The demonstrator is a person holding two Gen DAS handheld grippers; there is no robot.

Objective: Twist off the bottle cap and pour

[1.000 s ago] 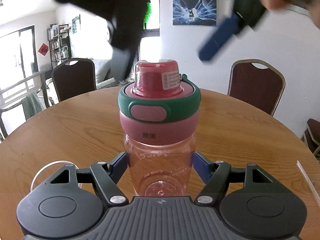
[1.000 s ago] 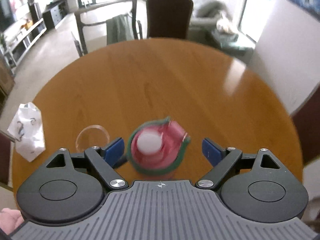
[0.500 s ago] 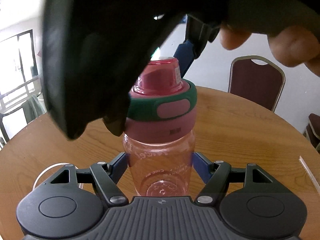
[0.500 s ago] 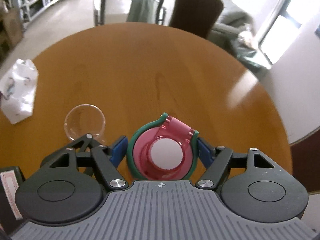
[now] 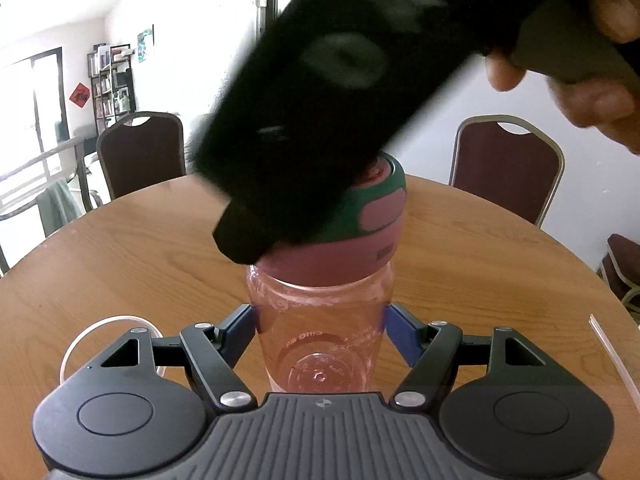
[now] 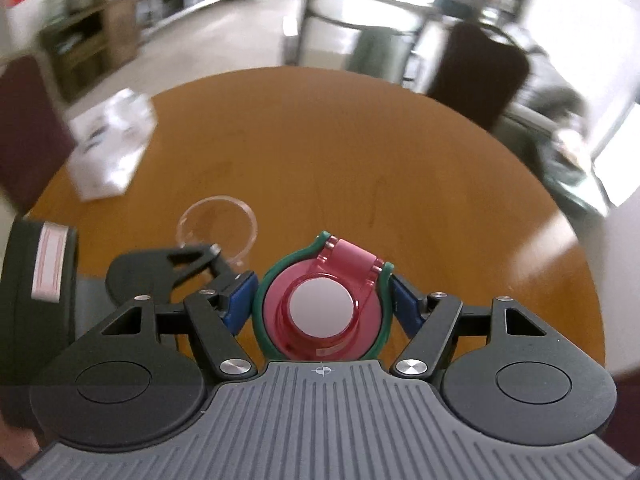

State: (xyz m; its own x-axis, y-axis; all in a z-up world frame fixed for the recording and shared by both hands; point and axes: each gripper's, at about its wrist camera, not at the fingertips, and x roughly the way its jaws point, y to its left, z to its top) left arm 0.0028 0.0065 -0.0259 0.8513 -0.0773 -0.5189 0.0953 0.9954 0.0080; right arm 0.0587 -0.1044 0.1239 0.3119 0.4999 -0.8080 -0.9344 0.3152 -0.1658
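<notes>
So far: grip stage set, unscrewing apparently just starting, no pour yet.

Left claw clenched on lower body of pink bottle; both blue pads press its sides. Bottle stands upright on bench, dead ahead of left claw.

Right claw comes from above, looking down on cap. Its blue fingers touch the green ring on both sides, so it's grasping the cap. In left view right claw's black body covers most of cap; only right part of green/pink collar shows. Person's hand holds that tool, upper right.

Cap looks fully seated: no gap seen between pink collar and bottle neck. Flip lid also shut. Right view bkgd is smeared, cap sharp, which fits a twist under way, but that's a guess.

Clear cup sits on bench just ahead-left of right claw, beside left claw's linkage; looks empty. White paper farther ahead-left.

Left to do, est.: turn cap off, lift clear, tip bottle over cup. Can't tell bottle's fill level.
</notes>
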